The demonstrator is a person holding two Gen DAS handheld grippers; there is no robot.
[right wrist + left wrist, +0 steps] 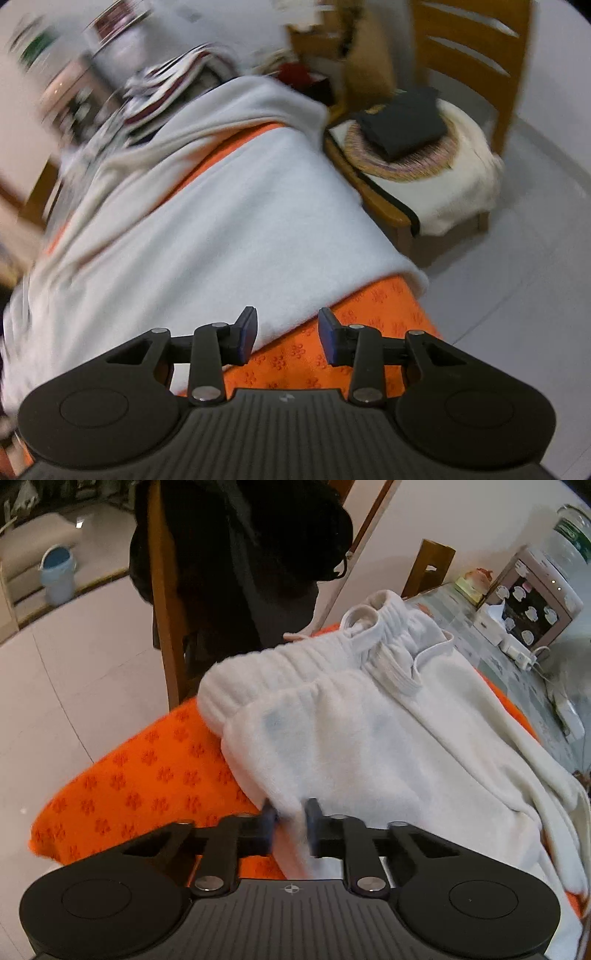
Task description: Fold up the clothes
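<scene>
The white fleece trousers [369,716] are lying spread over the orange flower-patterned cloth [147,775] that covers the table, waistband and drawstring [354,631] toward the far end by the dark-draped wooden chair [166,590]. That orange cloth is giving a flat, clean bed for the folding, which is likely why the garment is laid on it rather than on the cluttered glass top further along.

The left gripper [291,821] is sitting low at the near side edge of the trousers, and its jaws are drawn in close with a pinch of white fleece between the blue pads [312,819]. It is gripping the hem edge, it seems, so that side can be lifted and carried over.

From the right wrist view, the right gripper [288,334] is hovering just over the other edge of the trousers [221,221], where white fabric is meeting orange cloth [332,354]. Its jaws are standing apart, nothing pressed between them: the left pad [247,332] is over the fleece, the other over bare orange. It is looking like a line-up for a matching pinch.

A second chair [461,92] with a folded dark garment [402,118] on its seat cushion is waiting beside the table, plausibly the stack for finished pieces. The fold itself is not yet made.
</scene>
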